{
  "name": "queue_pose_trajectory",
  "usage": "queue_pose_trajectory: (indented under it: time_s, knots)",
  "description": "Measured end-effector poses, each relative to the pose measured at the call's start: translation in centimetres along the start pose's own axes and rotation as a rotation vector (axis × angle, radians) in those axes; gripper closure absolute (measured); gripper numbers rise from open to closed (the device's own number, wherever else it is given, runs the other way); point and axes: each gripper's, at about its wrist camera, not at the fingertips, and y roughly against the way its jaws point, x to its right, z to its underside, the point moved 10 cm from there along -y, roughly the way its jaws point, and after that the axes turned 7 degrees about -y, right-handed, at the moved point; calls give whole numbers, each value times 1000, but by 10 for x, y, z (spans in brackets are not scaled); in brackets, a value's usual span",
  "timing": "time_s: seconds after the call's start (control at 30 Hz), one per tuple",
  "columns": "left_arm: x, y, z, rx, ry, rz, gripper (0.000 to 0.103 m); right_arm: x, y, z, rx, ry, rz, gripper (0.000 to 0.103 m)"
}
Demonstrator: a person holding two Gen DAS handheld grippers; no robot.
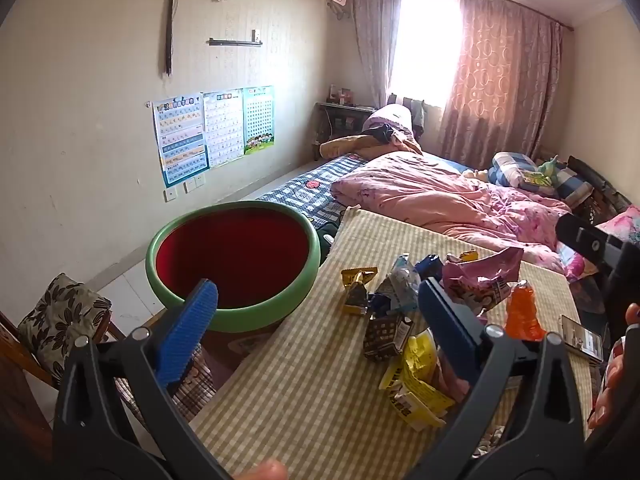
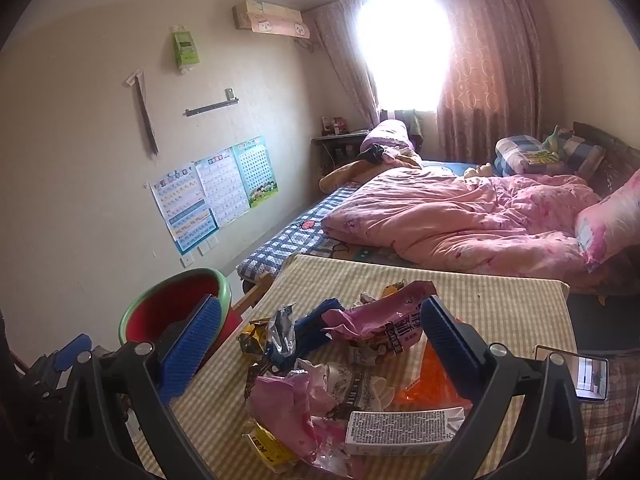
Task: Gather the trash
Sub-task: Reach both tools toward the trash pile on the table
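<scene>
Near edge first: the bottom of both views is cut by the black frames of the claws, so the closest part of the worktop point(image 1: 304, 380) is hidden. In the left wrist view a fingertip point(image 1: 264, 470) shows at the bottom edge, blurred, and a hand point(image 1: 618, 364) is cut off at the right edge.

Left claw point(image 1: 318, 308): released, jaws fully apart, nothing between the pads, pointing down a bit. Its left pad stands in front of the basin point(image 1: 236, 216), its right pad in front of the trash pile point(image 1: 404, 320); whether it touches a wrapper I cannot tell.

Right claw point(image 2: 320, 344): also released, jaws wide, tilted down over the trash pile point(image 2: 340, 364); no pad presses on anything. It hangs above the wrappers, but the gap I cannot judge.

The trash lies on the checked cloth of the worktop, middle to right: yellow packet point(image 1: 416, 384), pink bag point(image 1: 476, 276), orange pouch point(image 1: 520, 312) partly behind the right pad, a white carton point(image 2: 404, 432) w/ small print, unreadable. Many pieces overlap, so the count is unclear.

A phone point(image 2: 588, 376) lies at the right edge of the worktop, partly cut by the claw frame.

The basin, green rim & red inside, is left of the worktop and lower; its base is hidden. Its inside shows only red.

Far: bed point(image 2: 460, 216) w/ pink quilt, then curtains point(image 2: 480, 80); the window is blown out by light.
</scene>
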Motion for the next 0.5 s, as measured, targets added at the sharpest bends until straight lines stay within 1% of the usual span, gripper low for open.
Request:
queue_pose_trajectory:
  time_s: [0.13,0.23,0.37,0.43,0.5]
  knots:
    - [-5,0,0,5,16,-32,5,0,0,0,-2,1,-2,7]
    - [-10,-1,-2,16,30,-39,5,1,0,0,-1,0,-6,7]
    - [-9,0,-4,43,47,-13,5,0,-3,1,-5,0,-12,7]
    - [-8,0,-6,38,42,-6,5,-2,-4,2,-9,2,-16,7]
    - [-5,-3,-5,16,25,-2,5,-4,-5,2,-10,6,-20,7]
